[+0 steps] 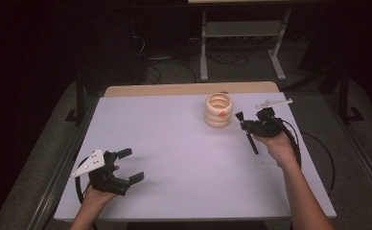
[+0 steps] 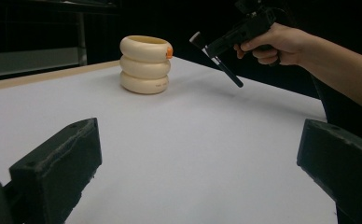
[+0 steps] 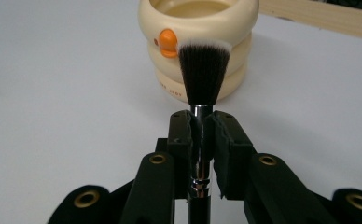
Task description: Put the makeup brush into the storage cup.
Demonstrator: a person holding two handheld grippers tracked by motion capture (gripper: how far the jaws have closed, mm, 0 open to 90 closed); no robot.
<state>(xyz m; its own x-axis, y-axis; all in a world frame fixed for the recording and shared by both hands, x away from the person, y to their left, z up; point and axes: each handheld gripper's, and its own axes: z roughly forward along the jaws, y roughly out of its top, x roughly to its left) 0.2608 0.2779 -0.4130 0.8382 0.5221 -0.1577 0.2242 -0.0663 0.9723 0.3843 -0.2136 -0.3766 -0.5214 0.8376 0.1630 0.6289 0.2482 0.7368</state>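
Observation:
A cream holder made of stacked rings (image 1: pixel 218 110) (image 2: pixel 145 65) (image 3: pixel 240 52) stands upright at the far right of the white table (image 1: pixel 184 143), with a small orange mark on its side. My right gripper (image 1: pixel 245 125) (image 2: pixel 212 46) (image 3: pixel 201 119) hovers just right of the holder. It is shut on the metal neck of a black makeup brush (image 1: pixel 252 142) (image 2: pixel 226 70) (image 3: pixel 203 70), whose bristles point toward the holder. Near the front left of the table my left gripper (image 1: pixel 132 166) (image 2: pixel 198 135) is open, with nothing between its jaws.
A wooden strip (image 1: pixel 189 89) runs along the table's far edge. Behind it, a grey metal rack (image 1: pixel 241 43) and loose cables sit on the dark floor. Bare white tabletop lies between the two hands.

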